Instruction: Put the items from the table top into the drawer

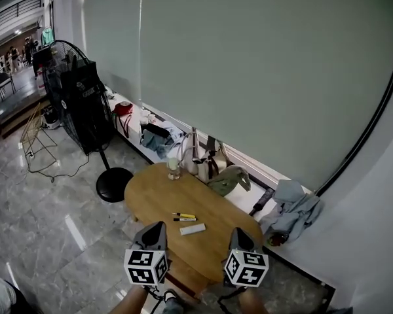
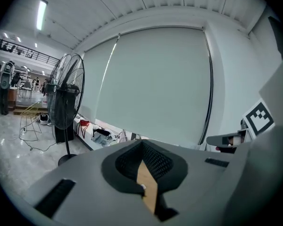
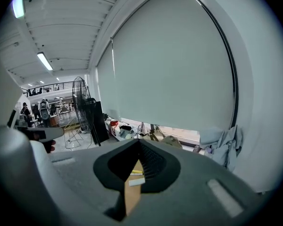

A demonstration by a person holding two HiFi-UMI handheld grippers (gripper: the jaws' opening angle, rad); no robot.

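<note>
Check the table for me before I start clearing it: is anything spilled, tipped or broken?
Nothing stands out. The glass stands upright at the wooden table's far edge; two markers and a white bar lie flat. Only the ledge behind holds heaped clothes.

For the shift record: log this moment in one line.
left gripper: shut, empty | right gripper: shut, empty | yellow marker, black marker, white block: on oval table

Drawn blinds (image 1: 262,64) back a glossy marble floor (image 1: 46,221) and fan (image 1: 75,97).
</note>
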